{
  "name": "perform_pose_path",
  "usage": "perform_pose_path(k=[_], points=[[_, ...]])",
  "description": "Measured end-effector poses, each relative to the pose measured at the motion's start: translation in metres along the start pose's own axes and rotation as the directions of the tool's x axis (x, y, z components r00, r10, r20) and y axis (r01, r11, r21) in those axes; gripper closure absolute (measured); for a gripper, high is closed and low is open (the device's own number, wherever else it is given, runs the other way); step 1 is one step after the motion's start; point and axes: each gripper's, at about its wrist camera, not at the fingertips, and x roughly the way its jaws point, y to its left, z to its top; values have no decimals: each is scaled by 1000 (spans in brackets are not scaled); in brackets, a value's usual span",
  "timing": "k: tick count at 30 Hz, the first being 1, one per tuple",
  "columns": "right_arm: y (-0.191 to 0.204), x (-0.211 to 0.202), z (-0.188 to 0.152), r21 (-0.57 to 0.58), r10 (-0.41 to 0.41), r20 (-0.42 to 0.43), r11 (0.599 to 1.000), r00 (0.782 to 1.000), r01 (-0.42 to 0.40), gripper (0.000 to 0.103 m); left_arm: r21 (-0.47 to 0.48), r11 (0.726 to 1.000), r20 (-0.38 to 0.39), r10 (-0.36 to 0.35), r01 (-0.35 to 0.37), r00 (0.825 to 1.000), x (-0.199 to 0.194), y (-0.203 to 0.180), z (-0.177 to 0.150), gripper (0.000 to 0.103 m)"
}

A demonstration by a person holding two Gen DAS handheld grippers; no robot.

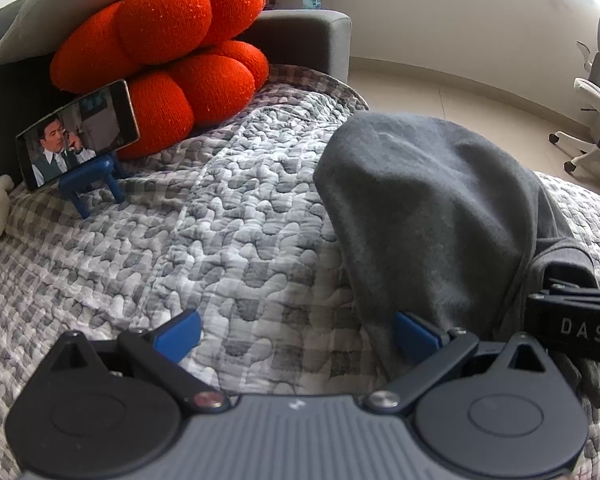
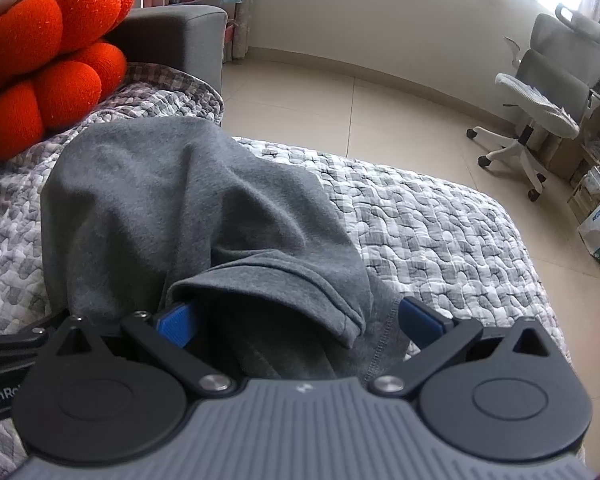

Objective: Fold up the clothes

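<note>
While both sets of fingers are standing wide apart gripping nothing, the right gripper is straddling a sleeve hem of the grey garment, the left gripper is sitting beside it, cloth lying bunched on the checked quilt.

Phone on stand before red cushion

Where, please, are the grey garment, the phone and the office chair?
grey garment (image 2: 172,184): right wrist view, middle of its draped cloth.
phone (image 1: 78,134): left wrist view, centre of its lit screen.
office chair (image 2: 540,100): right wrist view, its seat.
</note>
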Motion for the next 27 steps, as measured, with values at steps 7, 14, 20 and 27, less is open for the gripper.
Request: perform_pose_path(k=[7, 14, 20, 27], points=[[-2, 0, -2, 3, 9, 19, 1000, 1000, -9, 0, 2, 1000, -7, -9, 10, 1000, 1, 0, -1, 0], [-16, 2, -2, 81, 61, 27, 995, 998, -63, 10, -26, 998, -26, -56, 56, 998, 3, 5, -3, 1], [-40, 6, 6, 200, 100, 14, 974, 995, -101, 98, -53, 991, -24, -124, 122, 992, 2, 10, -4, 5], [-64, -7, 9, 253, 118, 100, 957, 988, -140, 98, 0, 984, 41, -179, 180, 983, -10, 5, -5, 21]])
